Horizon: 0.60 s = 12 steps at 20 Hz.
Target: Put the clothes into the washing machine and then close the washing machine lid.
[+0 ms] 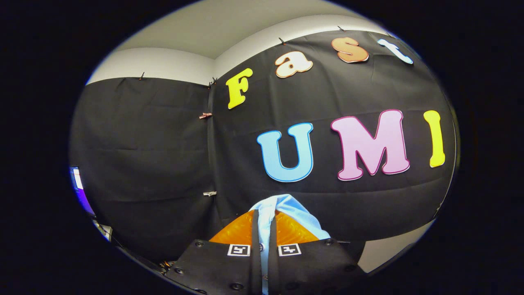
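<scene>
My gripper (264, 217) is shut on a light blue garment (291, 209), pinched in a narrow fold between the two fingers. The cloth bunches up just past the fingertips and drapes to the right over one finger. A small button on the garment shows in the slit between the fingers. The gripper is raised and points at the booth's black cloth wall, with the garment held in the air.
The black cloth wall (155, 155) meets at a corner straight ahead, clipped with small pegs. Above it run a white wall and ceiling. A lit screen (77, 180) shows at the far left, and a pale surface (389, 250) lies low to the right.
</scene>
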Available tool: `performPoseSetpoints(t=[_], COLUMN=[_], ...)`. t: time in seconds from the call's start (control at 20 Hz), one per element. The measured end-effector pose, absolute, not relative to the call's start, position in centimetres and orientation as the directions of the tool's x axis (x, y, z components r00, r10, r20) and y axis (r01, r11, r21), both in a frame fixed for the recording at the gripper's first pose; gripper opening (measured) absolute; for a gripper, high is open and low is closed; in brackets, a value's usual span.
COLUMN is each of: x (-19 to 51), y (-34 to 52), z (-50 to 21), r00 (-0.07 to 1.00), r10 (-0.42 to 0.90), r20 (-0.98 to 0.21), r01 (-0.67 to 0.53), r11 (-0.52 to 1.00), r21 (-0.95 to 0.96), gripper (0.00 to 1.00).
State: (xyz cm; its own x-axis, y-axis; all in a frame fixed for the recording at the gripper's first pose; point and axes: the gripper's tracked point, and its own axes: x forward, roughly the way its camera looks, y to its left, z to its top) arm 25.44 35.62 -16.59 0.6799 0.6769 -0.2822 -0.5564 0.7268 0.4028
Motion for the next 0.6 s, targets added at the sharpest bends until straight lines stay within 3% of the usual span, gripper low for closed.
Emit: performPoseSetpoints(t=[0.6], x=[24.6], y=[41.7], z=[-32.4], r00=[0.527], r10=[0.715], r20=[-0.46], r01=[-0.58], r11=[0.698], r21=[0.42], gripper=[0.1])
